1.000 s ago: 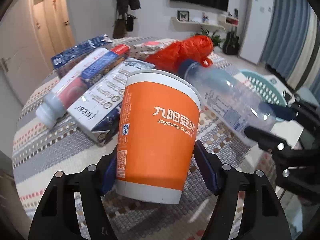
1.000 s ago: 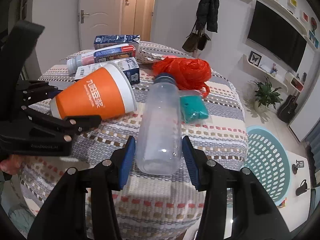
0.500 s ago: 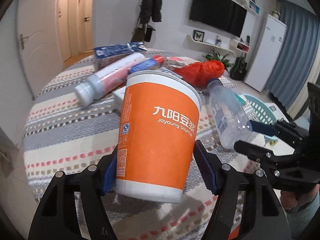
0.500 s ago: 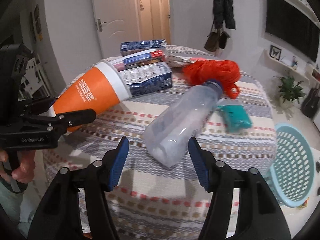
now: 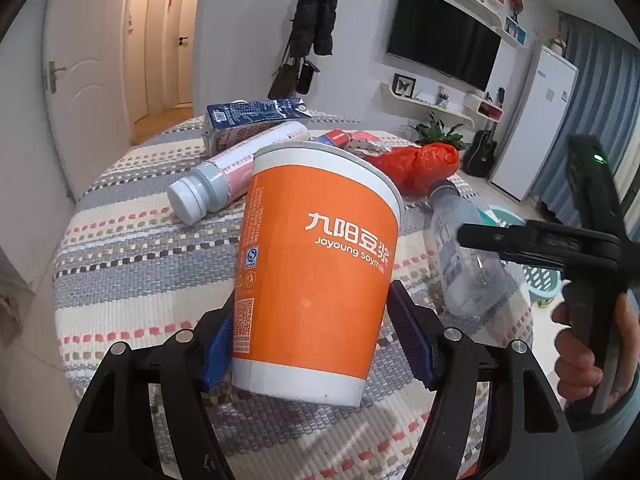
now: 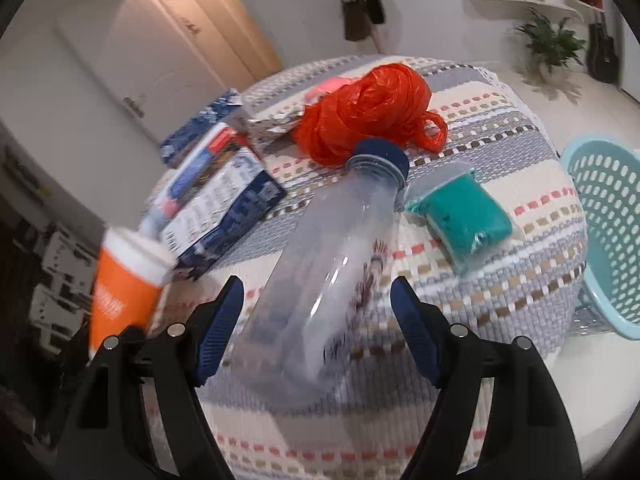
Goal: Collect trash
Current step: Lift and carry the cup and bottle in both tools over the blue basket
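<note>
Left wrist view: left tool (image 5: 310, 334) clamped on orange cup (image 5: 316, 268), blue pads pressed against both sides near the base, cup upright and tilted slightly, raised over the striped tabletop (image 5: 132, 256). Beyond the cup, white bottle (image 5: 236, 170) lying on its side, grey cap toward the camera, blue carton (image 5: 252, 118) just behind it. Red bag (image 5: 420, 162) bunched further right. At far right, a hand (image 5: 580, 344) gripping the handle of the other tool, one black finger reaching across above clear bottle (image 5: 464, 256).

Right wrist view, somewhat blurred: right tool (image 6: 316, 320) spread wide, jaws just been opening, clear bottle lying between them on the tabletop, neither pad pressing on it. Bottle slanted, blue cap (image 6: 382, 156) pointing away toward the red bag. Teal packet (image 6: 460, 220) just right of the bottle's neck. Printed carton (image 6: 228, 208) left of the bottle, near the orange cup at the left edge. Light-blue basket (image 6: 608, 232) beyond the tabletop's right edge, lower than it; contents cannot be told.
</note>
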